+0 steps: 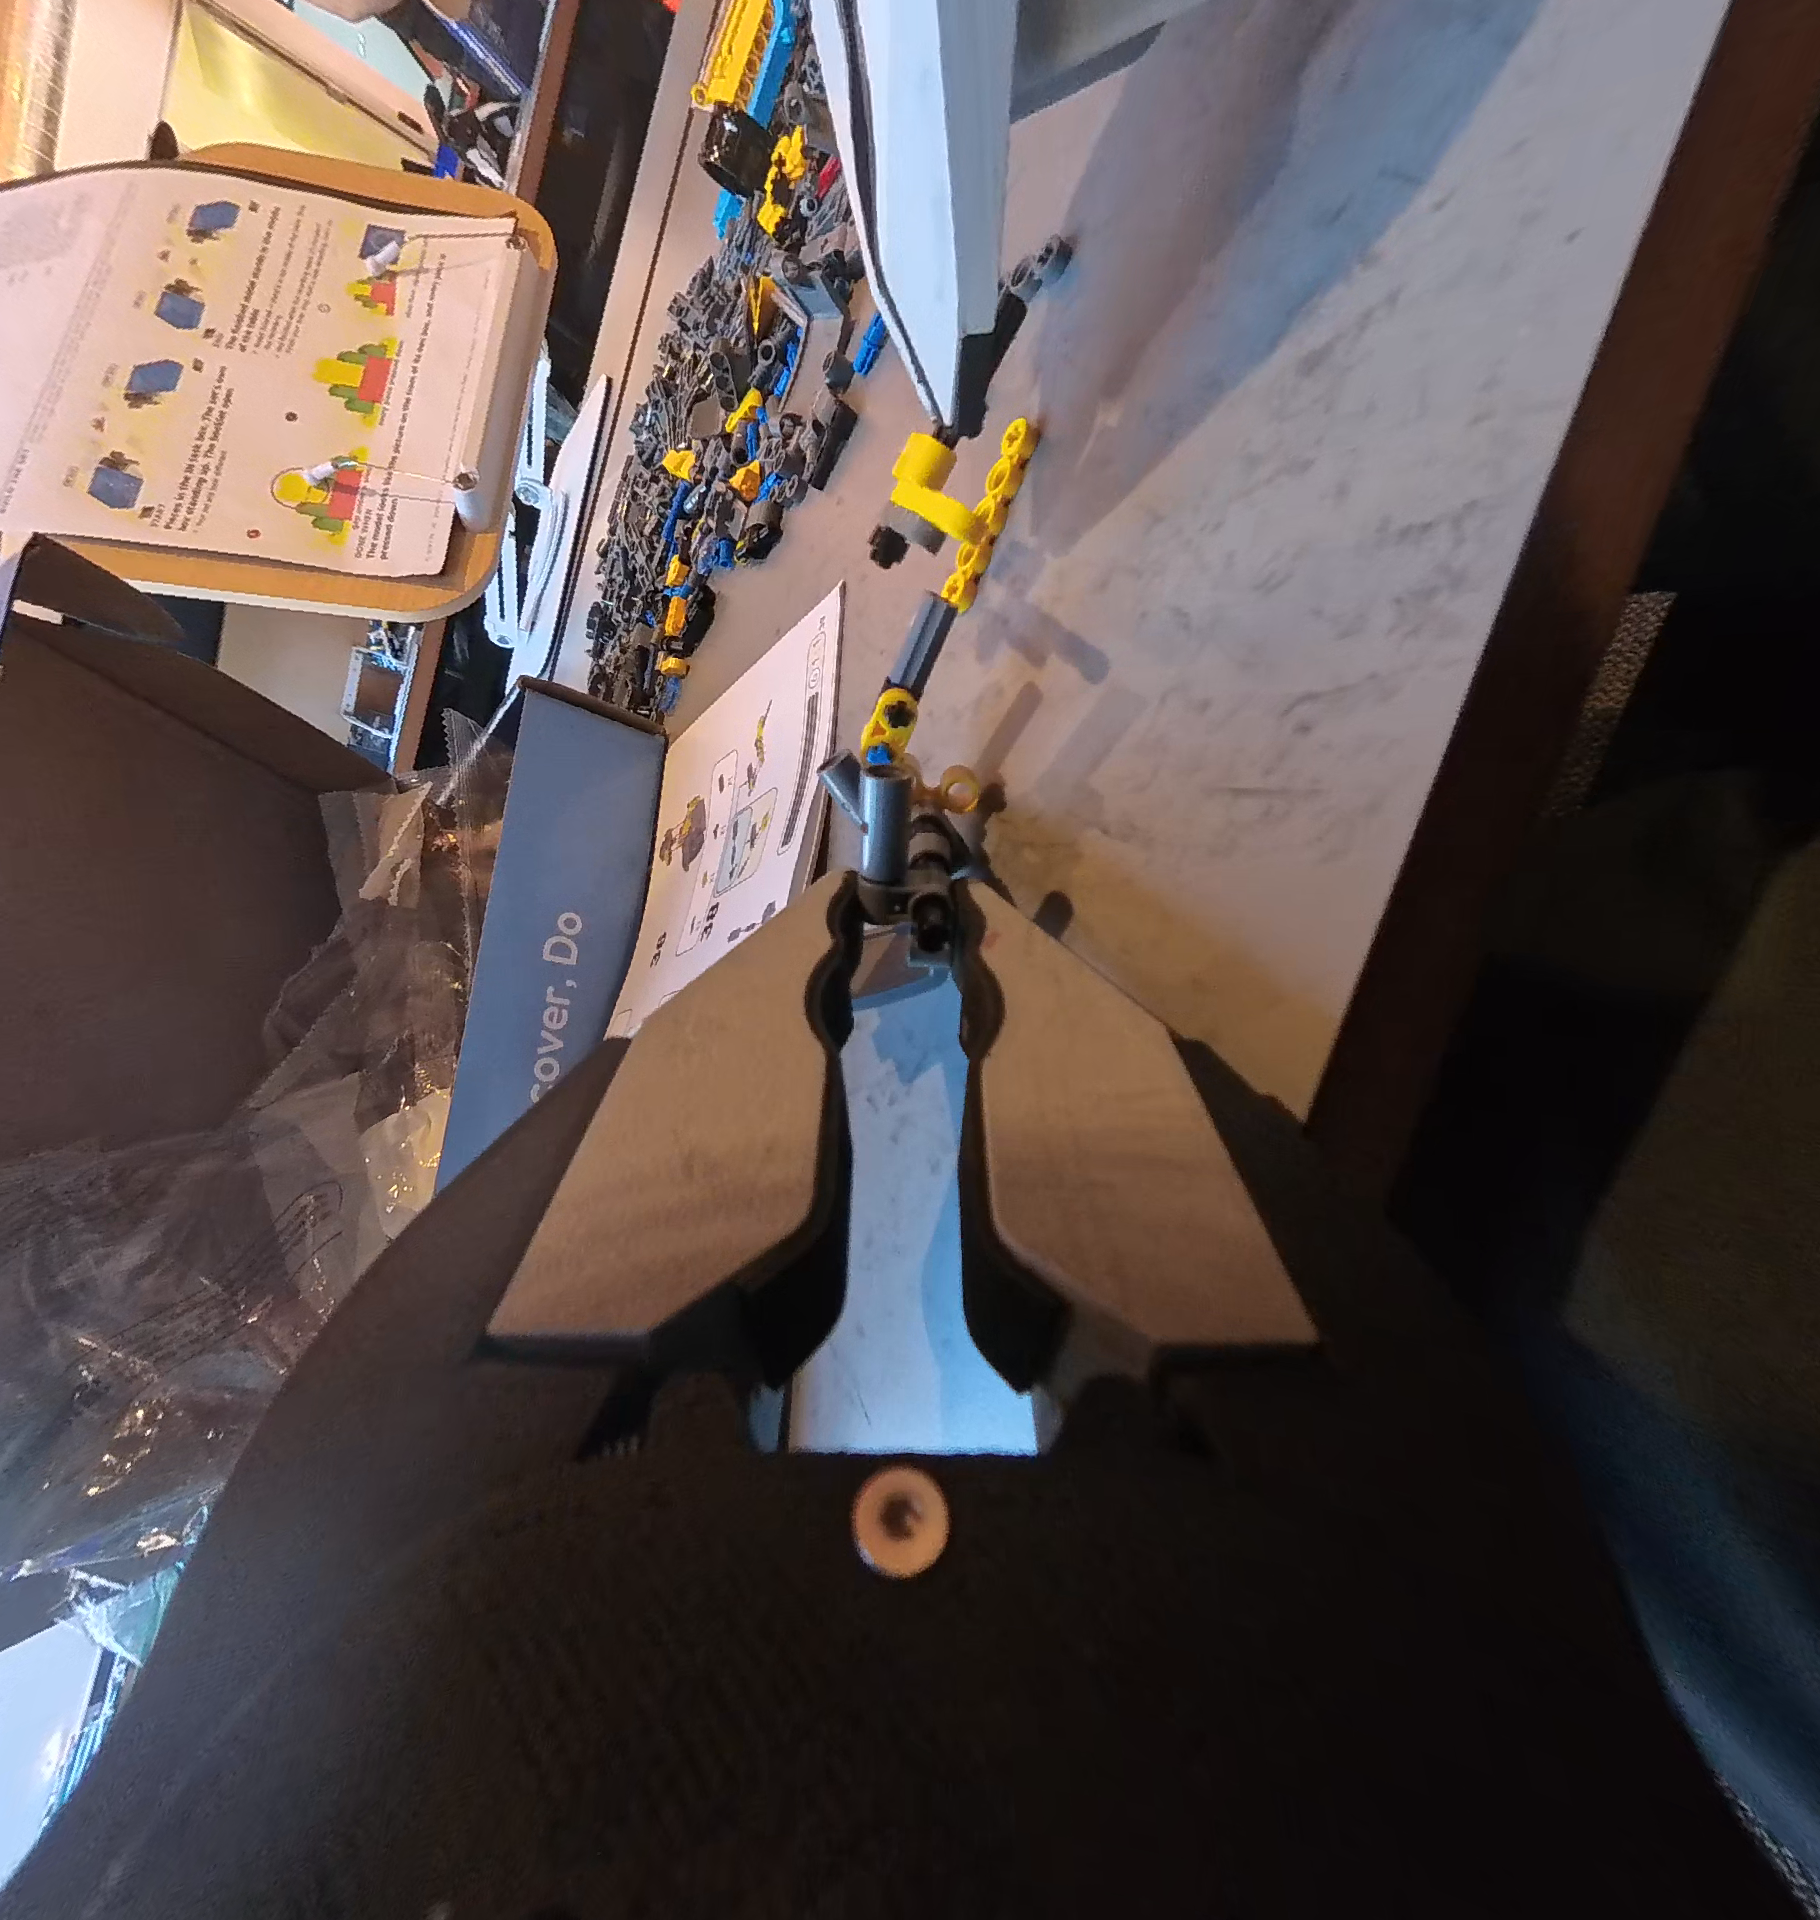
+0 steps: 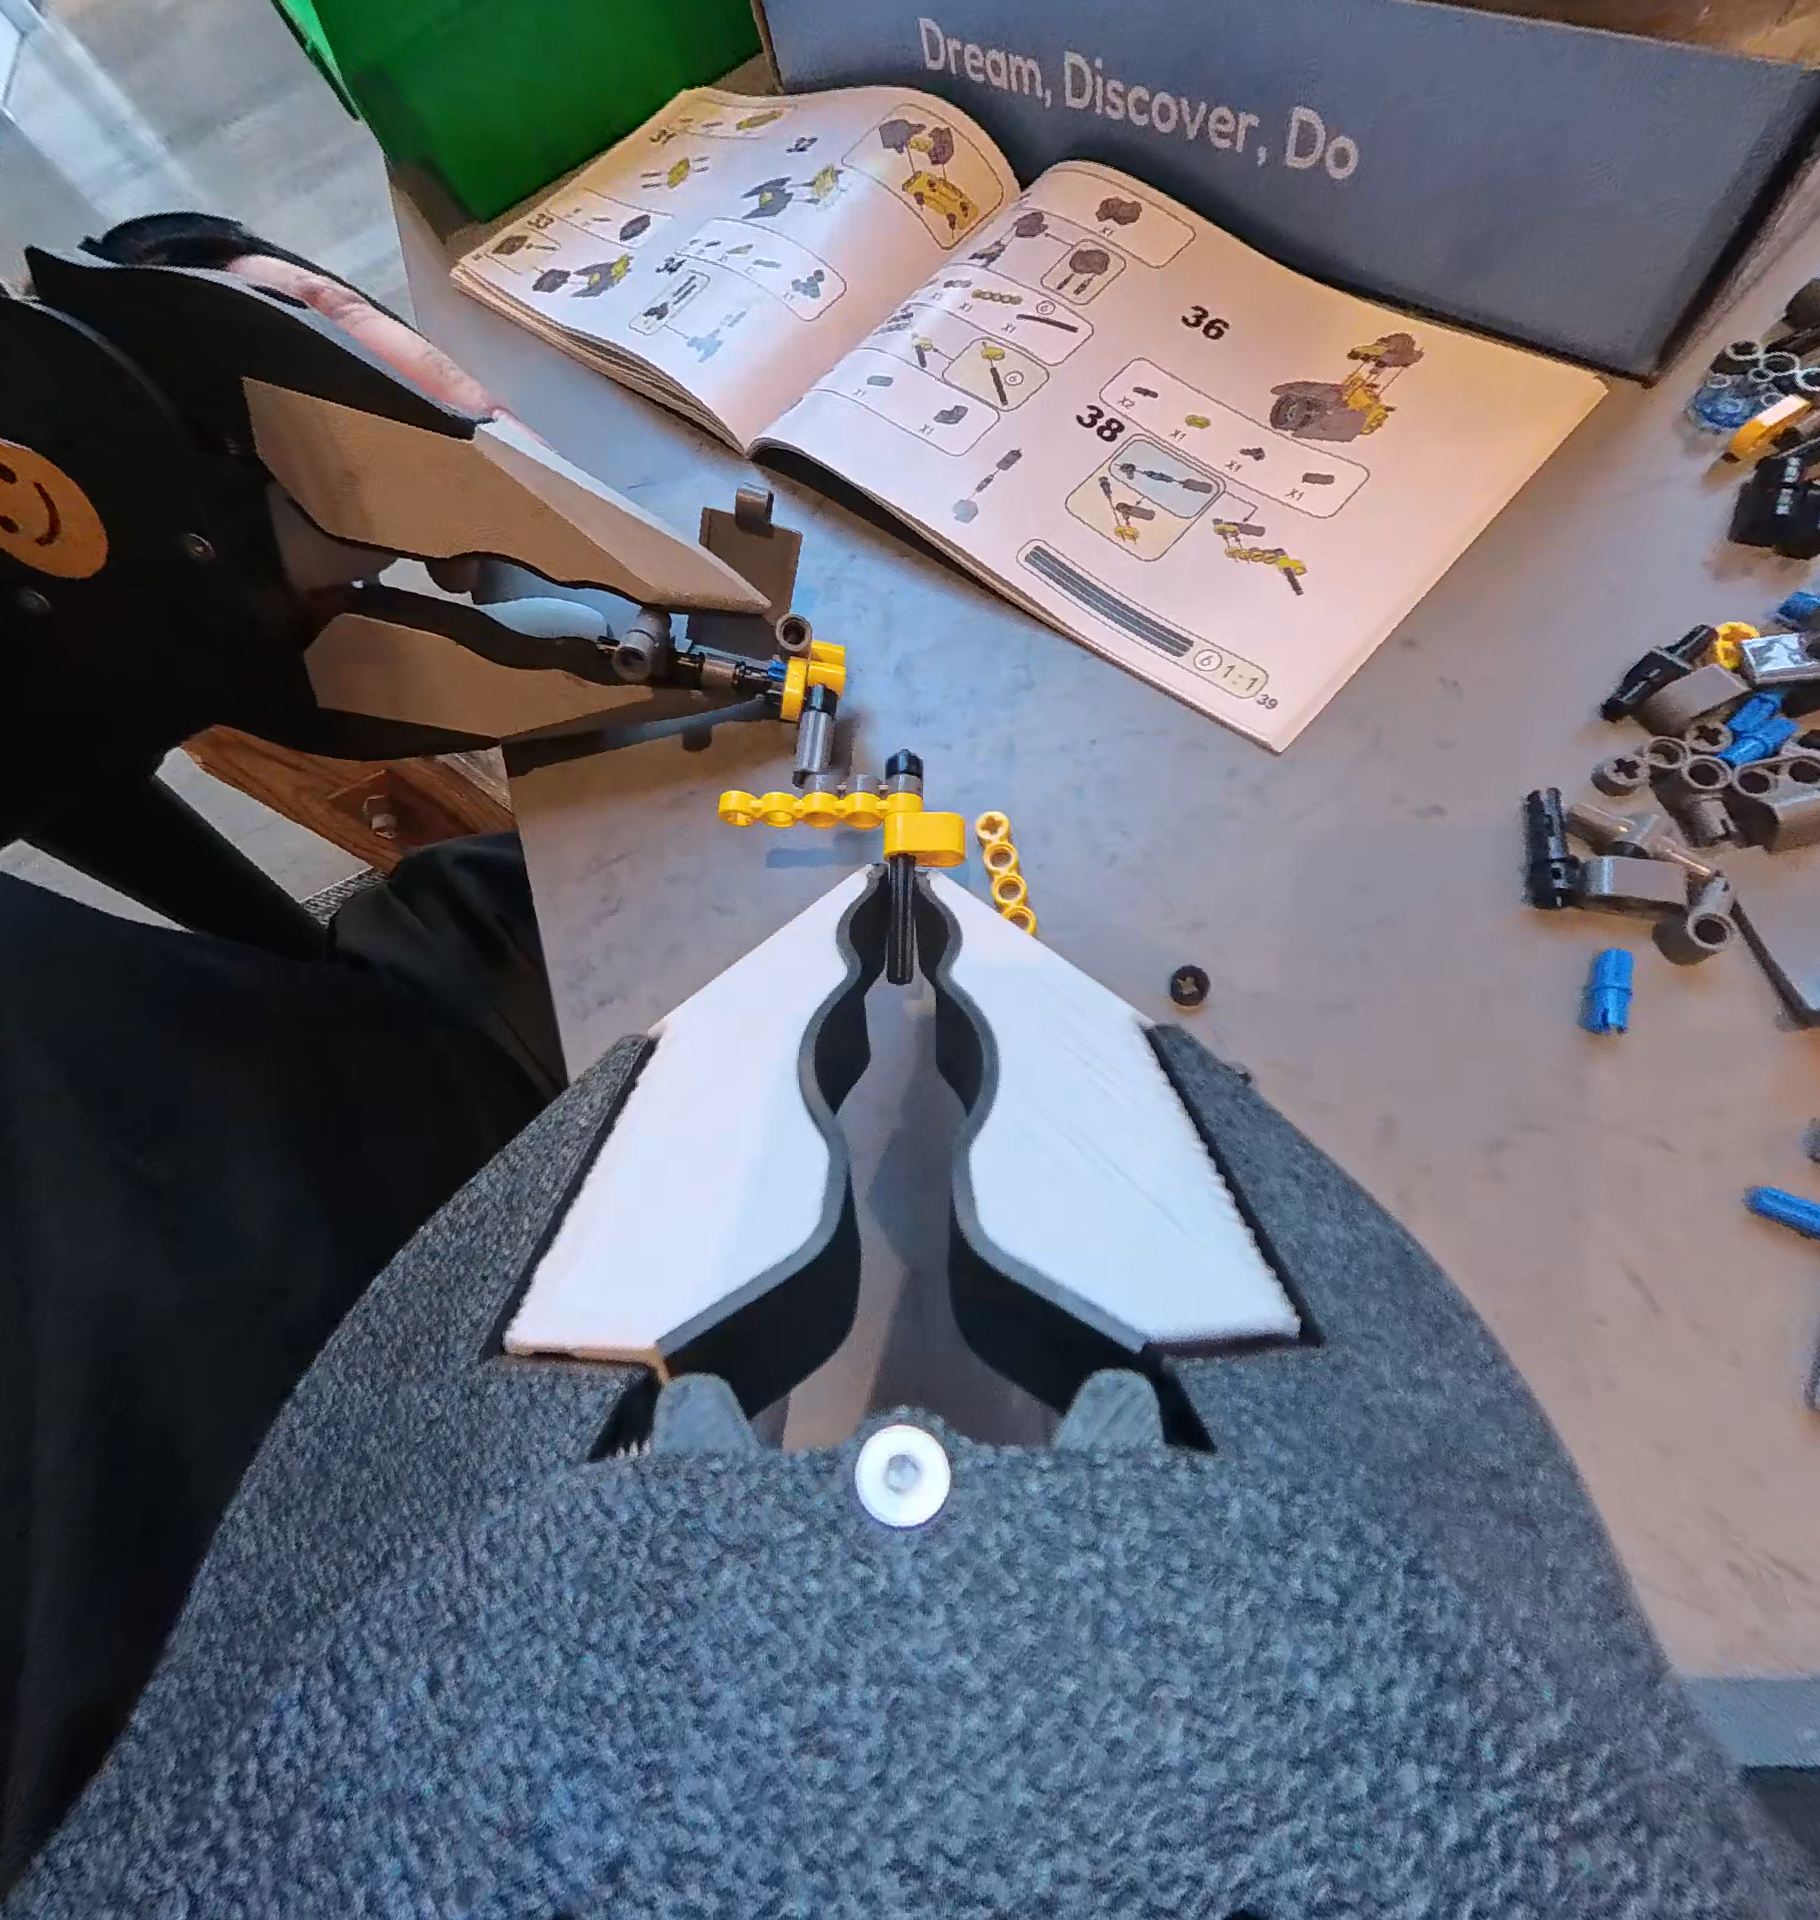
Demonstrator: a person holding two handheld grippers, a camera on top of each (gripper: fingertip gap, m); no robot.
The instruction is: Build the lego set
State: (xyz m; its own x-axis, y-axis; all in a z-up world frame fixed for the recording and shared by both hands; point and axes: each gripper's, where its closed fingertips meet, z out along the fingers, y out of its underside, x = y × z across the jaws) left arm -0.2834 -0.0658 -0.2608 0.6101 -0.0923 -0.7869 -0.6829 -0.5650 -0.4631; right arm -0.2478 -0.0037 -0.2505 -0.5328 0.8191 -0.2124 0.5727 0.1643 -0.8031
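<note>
My right hand-held gripper [image 2: 898,914] is closed narrow on a black rod [image 2: 898,925] that carries a yellow piece [image 2: 921,833]. My left hand-held gripper [image 1: 911,904] clamps a small grey and black part [image 1: 890,831] just above the worktop [image 2: 1301,1039]. Farther off lie an open booklet [image 2: 989,364], loose parts [image 2: 1716,779] and a grey box [image 2: 1405,135].

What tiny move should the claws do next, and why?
Probably nudge the left claw, shut on its grey connector, gently toward the right claw, shut on the black axle, pressing the grey tube into the yellow beam. The tube's end sits right at the beam, but I cannot tell if it is fully seated.
</note>
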